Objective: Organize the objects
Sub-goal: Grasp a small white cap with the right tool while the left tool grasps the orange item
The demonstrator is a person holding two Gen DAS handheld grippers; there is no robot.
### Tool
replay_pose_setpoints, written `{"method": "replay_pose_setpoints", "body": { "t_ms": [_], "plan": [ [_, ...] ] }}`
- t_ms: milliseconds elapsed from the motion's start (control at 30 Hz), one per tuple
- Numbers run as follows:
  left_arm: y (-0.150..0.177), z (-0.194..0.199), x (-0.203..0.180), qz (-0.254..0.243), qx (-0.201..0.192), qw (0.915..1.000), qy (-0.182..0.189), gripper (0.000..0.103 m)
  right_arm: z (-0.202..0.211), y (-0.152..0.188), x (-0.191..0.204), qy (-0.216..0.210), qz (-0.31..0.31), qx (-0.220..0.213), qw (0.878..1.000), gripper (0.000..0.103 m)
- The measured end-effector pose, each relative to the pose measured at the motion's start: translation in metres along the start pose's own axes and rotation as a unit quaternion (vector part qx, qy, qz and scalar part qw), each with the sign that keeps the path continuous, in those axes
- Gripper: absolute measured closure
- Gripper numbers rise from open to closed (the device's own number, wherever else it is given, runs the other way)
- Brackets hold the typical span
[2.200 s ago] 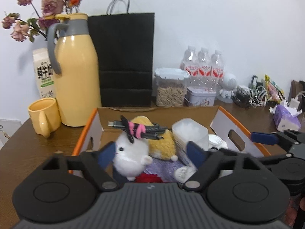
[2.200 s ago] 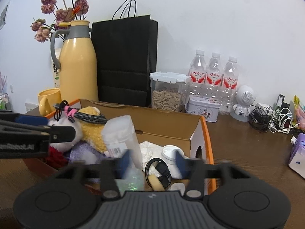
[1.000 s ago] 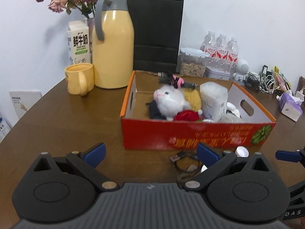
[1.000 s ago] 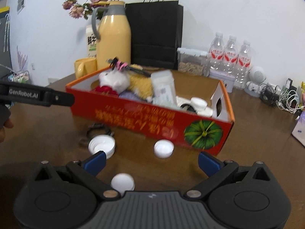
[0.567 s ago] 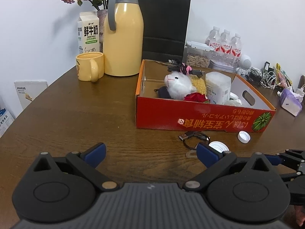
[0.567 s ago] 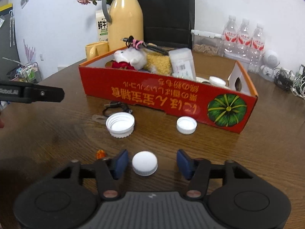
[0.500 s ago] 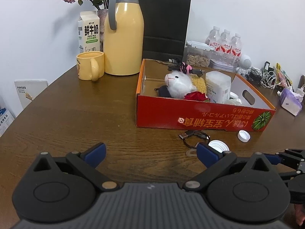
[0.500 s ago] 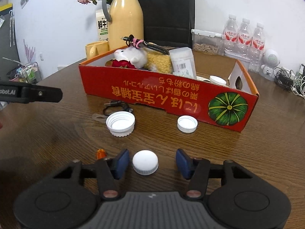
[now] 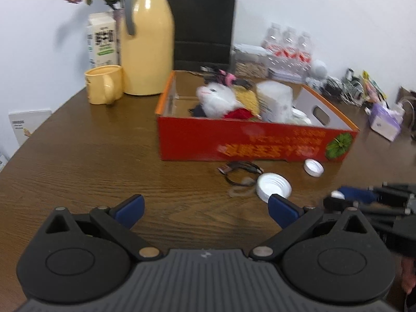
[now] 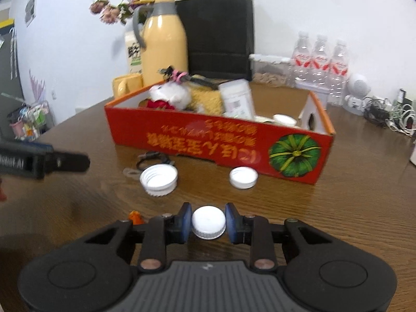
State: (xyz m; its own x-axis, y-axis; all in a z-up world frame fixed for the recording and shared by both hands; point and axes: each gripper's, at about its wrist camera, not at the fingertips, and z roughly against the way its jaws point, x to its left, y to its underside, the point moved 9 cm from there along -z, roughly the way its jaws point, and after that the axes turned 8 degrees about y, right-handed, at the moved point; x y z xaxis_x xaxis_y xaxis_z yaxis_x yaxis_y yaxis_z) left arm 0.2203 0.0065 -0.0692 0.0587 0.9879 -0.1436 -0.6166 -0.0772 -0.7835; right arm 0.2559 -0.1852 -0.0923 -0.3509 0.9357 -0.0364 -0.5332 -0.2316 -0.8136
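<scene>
Wooden table (image 10: 351, 208): right claw (image 10: 208, 221) grips white cap (image 10: 208, 222).

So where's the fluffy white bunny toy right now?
The white plush toy sits inside the red cardboard box, toward its left end in the left wrist view, beside the yellow plush and just above a red item.

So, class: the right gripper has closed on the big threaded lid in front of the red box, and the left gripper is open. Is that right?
Not quite. In the right wrist view the right gripper is closed on the small smooth white cap; the big threaded lid lies untouched near the red box. The left gripper is open.
</scene>
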Motion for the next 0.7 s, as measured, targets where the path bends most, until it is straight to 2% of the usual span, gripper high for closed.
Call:
{"method": "replay_pose_setpoints", "body": {
  "t_ms": [333,500,567,633,700],
  "plan": [
    [0.022,-0.024,-0.065,-0.077,0.035,0.9946,0.06,0.0,0.009,-0.001,-0.051,0.041,-0.033,-0.02,0.998,0.076],
    [0.03,-0.035,-0.085,-0.103,0.042,0.9915,0.068,0.0,0.009,0.0,-0.06,0.04,-0.037,-0.023,0.998,0.076],
    [0.032,-0.04,-0.088,-0.103,0.047,0.9909,0.072,0.007,0.008,0.001,-0.059,0.035,-0.035,-0.023,0.998,0.076],
    [0.035,-0.042,-0.09,-0.105,0.054,0.9901,0.077,0.024,0.007,0.002,-0.057,0.031,-0.032,-0.024,0.999,0.076],
    [0.036,-0.045,-0.091,-0.108,0.062,0.9891,0.08,0.031,0.006,0.003,-0.055,0.028,-0.029,-0.023,0.999,0.076]
  ]
}}
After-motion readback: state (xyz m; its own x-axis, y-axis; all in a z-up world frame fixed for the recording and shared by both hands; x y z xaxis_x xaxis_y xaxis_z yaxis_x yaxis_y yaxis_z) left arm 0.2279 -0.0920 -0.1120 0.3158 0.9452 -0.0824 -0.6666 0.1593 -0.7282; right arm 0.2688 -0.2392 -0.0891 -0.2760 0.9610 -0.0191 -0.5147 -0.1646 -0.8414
